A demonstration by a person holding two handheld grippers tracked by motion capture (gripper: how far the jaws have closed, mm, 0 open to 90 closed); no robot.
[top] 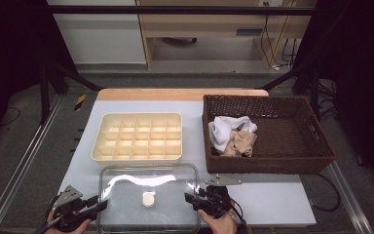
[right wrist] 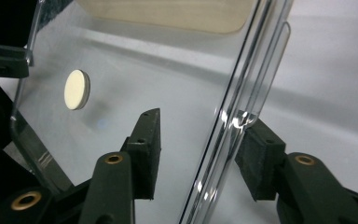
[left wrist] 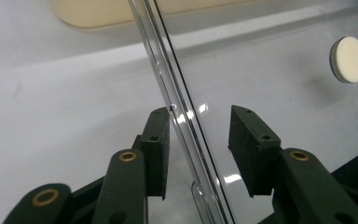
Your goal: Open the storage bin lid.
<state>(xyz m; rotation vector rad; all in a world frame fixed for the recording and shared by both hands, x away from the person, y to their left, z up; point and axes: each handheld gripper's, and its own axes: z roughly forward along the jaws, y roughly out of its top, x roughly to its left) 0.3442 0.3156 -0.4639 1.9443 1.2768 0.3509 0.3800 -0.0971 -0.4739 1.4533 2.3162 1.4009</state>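
Right now the clear lid point(top: 148, 202) lies flat along the near edge of the table point(top: 282, 204), just in front of the cream divider tray point(top: 137, 137), with its small round knob point(top: 148, 200) at the centre. The left gripper point(top: 100, 204) straddles the lid's left rim with its jaws apart, one pad point(left wrist: 158, 149) outside the rim and the other over the lid's face, neither pressing yet; the right gripper point(top: 191, 199) does the same at the right rim, jaws apart with the outer pad point(right wrist: 256, 158) close against the edge. To do this well, both grippers should probably close at the same moment and at matching points along the rims, so the lid lifts level instead of twisting. The plastic looks slick and thin, so a firm, square bite on the raised rim seems wiser than pinching its very lip. The wicker basket point(top: 316, 141) of cloths point(top: 231, 134) sits toward the far right corner, well apart.
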